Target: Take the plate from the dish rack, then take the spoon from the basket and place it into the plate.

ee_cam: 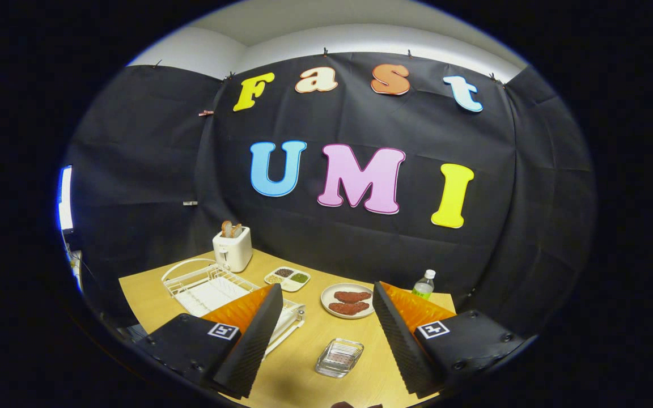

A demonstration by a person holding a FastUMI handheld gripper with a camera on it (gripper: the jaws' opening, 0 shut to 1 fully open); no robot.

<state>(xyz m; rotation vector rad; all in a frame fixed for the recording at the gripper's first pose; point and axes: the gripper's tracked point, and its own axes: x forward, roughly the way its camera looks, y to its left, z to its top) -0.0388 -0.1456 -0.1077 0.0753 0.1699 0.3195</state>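
One camera here, riding on the claw (326,317) and looking forward along its two fingers, which stand wide apart with nothing between them. It sits above the near edge of the table (304,362), tilted only slightly down, so the tabletop takes the low part and the booth wall rises straight ahead. The glass dish (339,357) lies close, just ahead between the fingers; the dish rack (207,286) and toaster (232,248) sit farther off to the left.
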